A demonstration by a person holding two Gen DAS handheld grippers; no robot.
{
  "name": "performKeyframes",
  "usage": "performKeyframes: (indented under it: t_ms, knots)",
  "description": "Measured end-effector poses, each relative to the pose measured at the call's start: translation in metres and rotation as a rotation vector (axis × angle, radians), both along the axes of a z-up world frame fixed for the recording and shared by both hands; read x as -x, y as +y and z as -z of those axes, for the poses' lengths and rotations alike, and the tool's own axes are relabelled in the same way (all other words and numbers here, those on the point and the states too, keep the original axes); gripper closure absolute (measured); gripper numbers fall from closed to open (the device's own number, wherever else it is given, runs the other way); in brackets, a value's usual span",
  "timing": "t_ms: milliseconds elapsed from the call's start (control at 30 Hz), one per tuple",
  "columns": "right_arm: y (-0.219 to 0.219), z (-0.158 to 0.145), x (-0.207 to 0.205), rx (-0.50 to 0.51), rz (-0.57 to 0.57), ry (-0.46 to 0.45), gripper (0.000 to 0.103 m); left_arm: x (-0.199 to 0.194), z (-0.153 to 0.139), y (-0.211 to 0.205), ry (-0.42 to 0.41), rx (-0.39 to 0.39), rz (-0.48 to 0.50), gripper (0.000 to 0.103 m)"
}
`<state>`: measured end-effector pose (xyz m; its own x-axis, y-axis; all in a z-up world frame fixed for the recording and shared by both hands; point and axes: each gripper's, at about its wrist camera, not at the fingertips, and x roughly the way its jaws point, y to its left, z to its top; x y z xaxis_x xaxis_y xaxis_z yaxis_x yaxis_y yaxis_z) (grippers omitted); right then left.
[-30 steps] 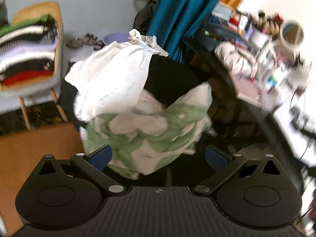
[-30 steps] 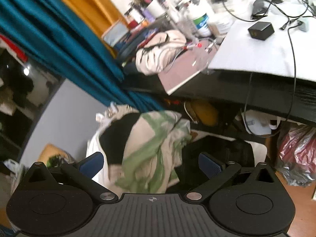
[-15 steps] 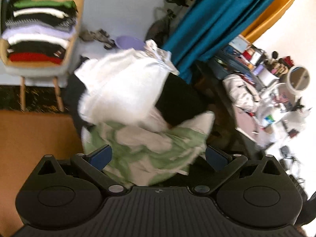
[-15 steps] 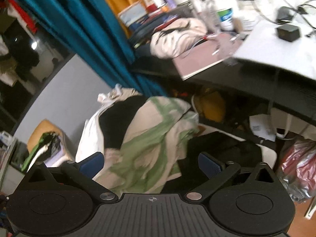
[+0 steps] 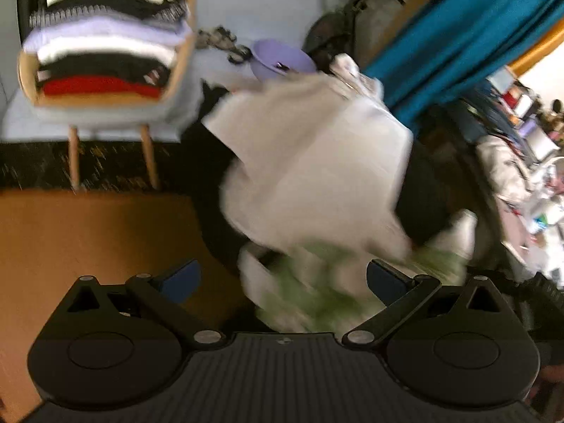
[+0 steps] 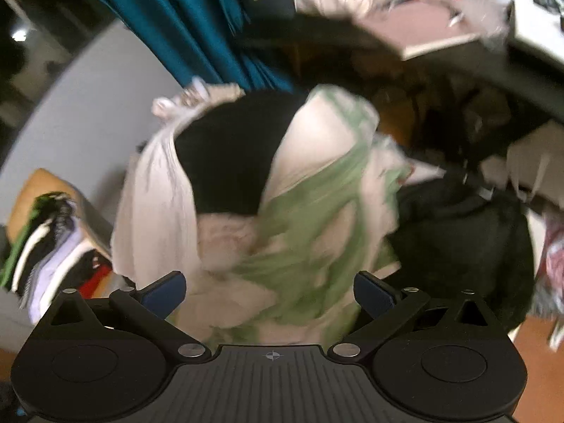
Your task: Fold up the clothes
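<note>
A heap of unfolded clothes fills the middle of both views: a white garment (image 5: 317, 162), a black one (image 6: 229, 155) and a green-and-white patterned one (image 6: 310, 225) on top at the near side. My left gripper (image 5: 282, 280) is open just above the patterned cloth (image 5: 317, 299), its blue pads on either side of it without touching. My right gripper (image 6: 269, 290) is also open, low over the same patterned cloth. A stack of folded clothes (image 5: 105, 42) rests on a wooden chair (image 5: 183, 70) at the upper left. Both views are blurred by motion.
A teal curtain (image 5: 458, 35) hangs behind the heap. A cluttered dark desk (image 6: 440, 42) stands to the right, with a black bag (image 6: 458, 232) under it. A purple bowl (image 5: 282, 60) and shoes (image 5: 218, 40) lie on the pale floor beyond. An orange mat (image 5: 88, 239) lies at the left.
Both grippers have moved closer to the clothes heap, which now looks larger and lower in each view. Both stay open and hold nothing.
</note>
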<state>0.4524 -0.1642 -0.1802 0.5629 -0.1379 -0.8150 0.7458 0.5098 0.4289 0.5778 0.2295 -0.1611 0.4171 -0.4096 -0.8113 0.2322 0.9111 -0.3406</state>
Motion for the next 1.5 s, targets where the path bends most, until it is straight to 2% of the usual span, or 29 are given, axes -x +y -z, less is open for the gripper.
performKeyframes:
  t_ms: [100, 267, 400, 500, 567, 700, 833, 933, 1167, 1233, 1300, 1333, 1400, 1433, 1500]
  knots:
    - [0.033, 0.001, -0.072, -0.042, 0.037, 0.047, 0.005, -0.057, 0.005, 0.016, -0.007, -0.042, 0.044, 0.0]
    - [0.087, -0.022, -0.176, -0.107, 0.064, -0.054, 0.004, -0.153, 0.008, 0.03, -0.032, -0.092, 0.14, 0.0]
    - [0.119, -0.037, -0.209, -0.09, -0.009, -0.107, 0.003, -0.208, 0.0, 0.019, -0.081, -0.094, 0.186, 0.0]
    - [0.113, -0.037, -0.204, -0.022, 0.057, -0.067, 0.002, -0.233, -0.009, 0.013, -0.118, -0.07, 0.187, 0.0]
    - [0.095, -0.034, -0.193, 0.021, 0.134, -0.048, 0.001, -0.246, -0.01, 0.011, -0.109, -0.045, 0.159, 0.0]
    - [0.051, -0.026, -0.161, 0.091, 0.302, -0.015, 0.001, -0.26, 0.0, 0.004, -0.039, -0.035, 0.147, 0.0]
    - [0.02, -0.018, -0.171, 0.075, 0.326, -0.056, 0.001, -0.261, -0.007, -0.009, -0.06, -0.062, 0.201, 0.0]
    - [-0.003, -0.012, -0.18, 0.067, 0.339, -0.085, 0.001, -0.27, -0.017, -0.02, -0.082, -0.078, 0.183, 0.0]
    - [-0.053, 0.014, -0.283, 0.222, 0.091, -0.082, 0.001, -0.289, -0.027, -0.067, -0.089, -0.067, 0.156, 0.0]
    - [-0.064, 0.025, -0.311, 0.276, 0.028, -0.08, 0.001, -0.286, -0.029, -0.076, -0.098, -0.056, 0.185, 0.0]
    - [-0.075, 0.037, -0.339, 0.325, -0.033, -0.073, 0.001, -0.282, -0.026, -0.085, -0.108, -0.085, 0.224, 0.0]
    - [-0.081, 0.044, -0.353, 0.323, -0.049, -0.043, 0.001, -0.281, -0.023, -0.087, -0.109, -0.105, 0.237, 0.0]
    - [-0.099, 0.06, -0.371, 0.24, -0.034, -0.005, 0.001, -0.279, -0.016, -0.088, -0.09, -0.138, 0.233, 0.0]
    - [-0.108, 0.069, -0.375, 0.179, -0.011, -0.008, 0.001, -0.278, -0.012, -0.087, -0.072, -0.146, 0.221, 0.0]
    - [-0.117, 0.076, -0.377, 0.14, 0.024, -0.035, 0.001, -0.277, -0.004, -0.082, -0.03, -0.142, 0.178, 0.0]
